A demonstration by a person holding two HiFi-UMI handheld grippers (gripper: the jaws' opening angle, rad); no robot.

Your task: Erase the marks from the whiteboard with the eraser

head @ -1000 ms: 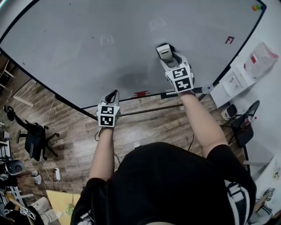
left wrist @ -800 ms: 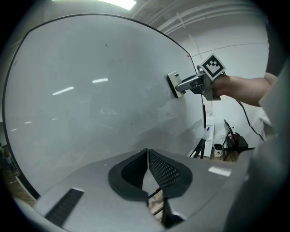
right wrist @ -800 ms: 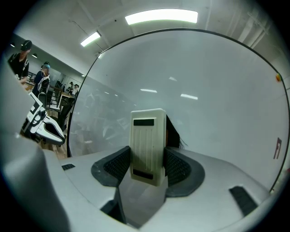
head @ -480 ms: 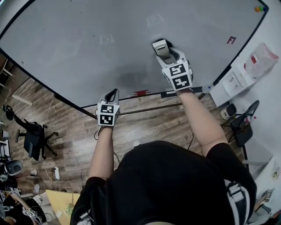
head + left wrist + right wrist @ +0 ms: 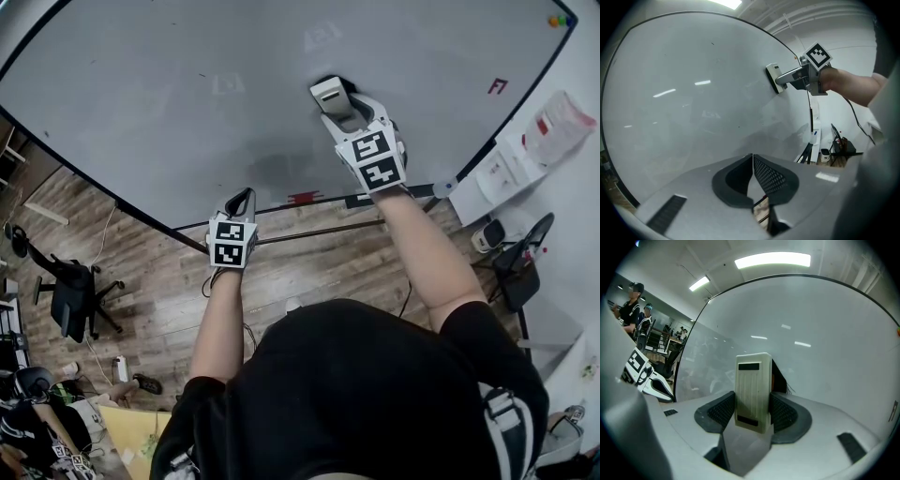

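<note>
Right gripper (image 5: pixel 753 414) is clamping the ribbed cream plastic eraser (image 5: pixel 752 390), pressing it on the glossy grey whiteboard (image 5: pixel 169 103) mid-panel with bare board all round, while left gripper (image 5: pixel 752 180) is hanging empty, mesh-padded jaws closed, near the board's black bottom edge.

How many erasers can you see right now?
1. The eraser is clamped in the right gripper, against the whiteboard. Along its bottom edge, small items are too tiny to identify.

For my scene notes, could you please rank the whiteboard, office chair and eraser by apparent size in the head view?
1. The whiteboard, by far.
2. The office chair, though farther from the camera.
3. The eraser, held in the right gripper.
</note>
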